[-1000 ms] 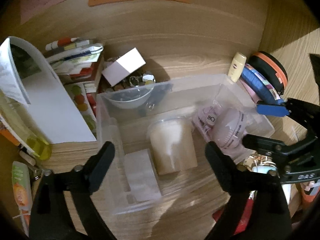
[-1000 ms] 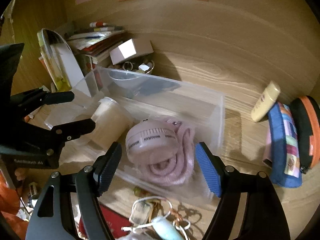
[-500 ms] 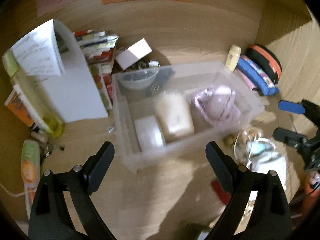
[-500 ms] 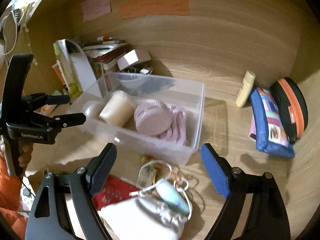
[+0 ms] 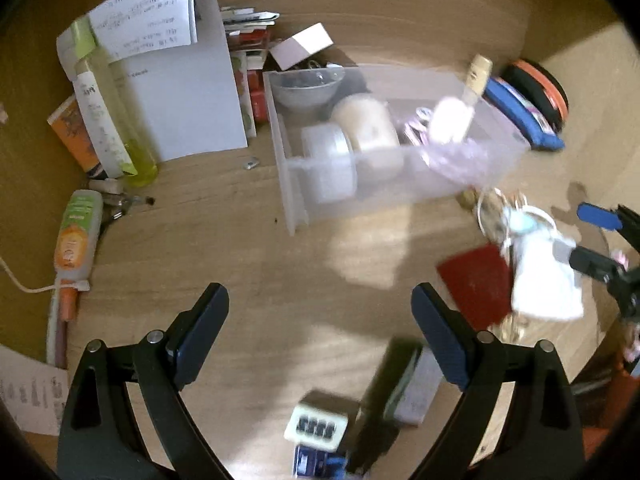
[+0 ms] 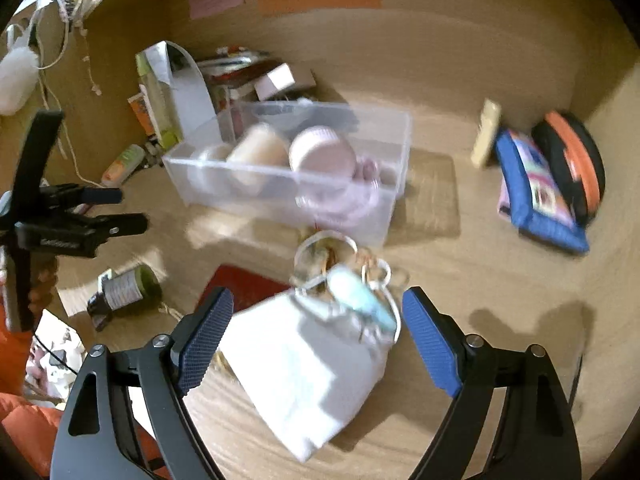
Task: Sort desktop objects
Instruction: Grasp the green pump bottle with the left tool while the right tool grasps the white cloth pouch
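We hold both grippers over a wooden desk (image 5: 224,240), and both views are somewhat blurred. Our left gripper (image 5: 320,320) has its fingers wide apart with nothing between them, only bare desk below. Our right gripper (image 6: 316,332) also has its fingers spread; a white pouch (image 6: 304,372) lies on the desk under the gap between them, but neither pad touches it. On the far edge of the pouch sit a pale blue oblong thing (image 6: 360,292) and a tangle of rings and cords (image 6: 332,252), and a red card (image 6: 244,284) lies just left of the pouch. Farther off stands a clear plastic box (image 6: 396,184), which holds a white roll (image 5: 328,168) at its left end, a cream cup (image 5: 372,128) lying on its side beside that, and a pink round thing with a pink cord (image 6: 324,156) toward the right. Behind the box are a small white box (image 5: 300,46), a stack of books, and a standing white folder (image 5: 188,96) with a yellow-green bottle (image 5: 112,120) at its left. To the right, well apart from the box, a cream tube (image 6: 486,132) stands beside a blue pouch (image 6: 536,192) and a black and orange case (image 6: 576,160). Near the left gripper lie a white block with dark slots (image 5: 316,426) and a green and black roll (image 6: 124,288).
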The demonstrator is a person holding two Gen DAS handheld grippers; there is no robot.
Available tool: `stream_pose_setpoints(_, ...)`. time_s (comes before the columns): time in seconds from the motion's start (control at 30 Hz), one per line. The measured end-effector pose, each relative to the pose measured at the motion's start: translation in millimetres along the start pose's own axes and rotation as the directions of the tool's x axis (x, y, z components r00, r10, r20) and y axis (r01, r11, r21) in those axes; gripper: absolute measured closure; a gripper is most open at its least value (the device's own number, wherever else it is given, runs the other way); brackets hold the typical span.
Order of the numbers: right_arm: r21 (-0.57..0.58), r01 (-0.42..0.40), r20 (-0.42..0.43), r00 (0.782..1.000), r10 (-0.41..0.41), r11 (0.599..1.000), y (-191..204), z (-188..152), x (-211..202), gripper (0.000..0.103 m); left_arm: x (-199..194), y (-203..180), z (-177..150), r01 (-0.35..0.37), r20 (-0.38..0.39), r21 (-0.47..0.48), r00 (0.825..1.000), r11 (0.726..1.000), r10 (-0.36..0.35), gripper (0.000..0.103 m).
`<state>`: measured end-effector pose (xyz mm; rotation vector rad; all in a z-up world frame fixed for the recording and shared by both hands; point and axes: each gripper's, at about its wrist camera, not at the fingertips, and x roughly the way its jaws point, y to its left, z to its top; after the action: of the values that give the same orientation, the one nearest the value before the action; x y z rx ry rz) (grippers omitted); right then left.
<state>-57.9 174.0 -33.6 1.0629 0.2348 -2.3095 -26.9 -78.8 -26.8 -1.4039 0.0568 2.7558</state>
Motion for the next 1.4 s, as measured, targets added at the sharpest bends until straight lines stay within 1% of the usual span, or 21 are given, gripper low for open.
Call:
stream_pose_setpoints(0.1, 0.044, -0.003, -0.023, 1.0, 0.004, 0.999, -2, -12, 4, 0.018, -12, -5, -11, 0.007, 0.025, 0.032, 1.0, 0.999, -0.007, 0.01)
stream_pose_setpoints(0.2, 0.114, -0.015, -0.021, 1.0, 0.017, 0.993, -5, -23, 6, 0.018, -16, -12, -23, 0.047, 0.02, 0.04, 0.999, 0.998, -0.048, 0.01)
stream_pose_setpoints(0.37, 0.201, -0.04, -0.02, 0.999, 0.044, 0.979, -10, -35, 10, 0.018, -9, -29, -39, 0.038, 0.003, 0.105, 0.999, 0.994, -0.038, 0.01)
stream_pose_setpoints(0.47, 0.186, -0.039, -0.055, 0.997, 0.05, 0.982, -6, -36, 21, 0.018, -3, -36, -43, 0.031, -0.002, 0.133, 1.0, 0.991, -0.031, 0.01)
stream_pose_setpoints(0.57, 0.166, -0.023, -0.083, 0.996, 0.037, 0.986, -2, -36, 33, 0.018, 6, -38, -44, 0.039, -0.013, 0.13, 0.999, 0.991, -0.038, 0.01)
stream_pose_setpoints(0.67, 0.152, -0.008, -0.07, 0.997, 0.019, 0.988, 1, -36, 37, 0.017, 12, -36, -45, 0.06, -0.025, 0.122, 0.998, 0.991, -0.057, 0.012)
stream_pose_setpoints(0.7, 0.151, -0.006, -0.061, 0.998, 0.015, 0.989, 2, -35, 37, 0.019, 13, -35, -45, 0.066, -0.026, 0.121, 0.998, 0.99, -0.063, 0.02)
stream_pose_setpoints(0.73, 0.153, -0.003, -0.048, 0.999, 0.011, 0.988, 1, -35, 37, 0.025, 14, -36, -45, 0.069, -0.03, 0.122, 0.997, 0.99, -0.065, 0.031)
stream_pose_setpoints(0.77, 0.16, -0.001, -0.039, 0.999, 0.008, 0.987, -1, -35, 37, 0.029, 15, -36, -45, 0.073, -0.036, 0.125, 0.997, 0.989, -0.069, 0.036)
stream_pose_setpoints(0.8, 0.167, -0.01, -0.036, 0.999, 0.016, 0.986, -3, -35, 36, 0.033, 16, -36, -46, 0.077, -0.041, 0.128, 0.997, 0.989, -0.072, 0.044)
stream_pose_setpoints(0.83, 0.182, -0.027, -0.027, 0.999, 0.032, 0.983, -7, -34, 35, 0.039, 17, -37, -46, 0.08, -0.045, 0.13, 0.996, 0.988, -0.075, 0.052)
stream_pose_setpoints(0.9, 0.203, -0.056, -0.018, 0.998, 0.061, 0.977, -13, -34, 32, 0.045, 18, -38, -47, 0.085, -0.05, 0.139, 0.996, 0.987, -0.079, 0.06)
stream_pose_setpoints(0.97, 0.22, -0.078, -0.009, 0.997, 0.082, 0.972, -17, -33, 29, 0.051, 18, -38, -45, 0.089, -0.044, 0.141, 0.996, 0.986, -0.083, 0.061)
stream_pose_setpoints(1.0, 0.22, -0.079, -0.007, 0.997, 0.083, 0.972, -18, -32, 28, 0.056, 17, -38, -42, 0.09, -0.036, 0.139, 0.996, 0.986, -0.086, 0.061)
stream_pose_setpoints(1.13, 0.217, -0.101, 0.011, 0.995, 0.101, 0.971, -17, -30, 20, 0.061, 12, -34, -31, 0.102, 0.0, 0.123, 0.995, 0.987, -0.103, 0.062)
stream_pose_setpoints(1.23, 0.215, -0.119, 0.034, 0.993, 0.114, 0.969, -19, -28, 13, 0.062, 9, -30, -20, 0.107, 0.023, 0.106, 0.994, 0.989, -0.11, 0.062)
stream_pose_setpoints(1.27, 0.212, -0.118, 0.041, 0.993, 0.112, 0.97, -19, -27, 10, 0.065, 9, -29, -17, 0.109, 0.027, 0.1, 0.993, 0.989, -0.112, 0.062)
stream_pose_setpoints(1.4, 0.202, -0.119, 0.073, 0.992, 0.106, 0.972, -19, -21, -3, 0.065, 8, -24, -7, 0.13, 0.049, 0.061, 0.99, 0.99, -0.133, 0.062)
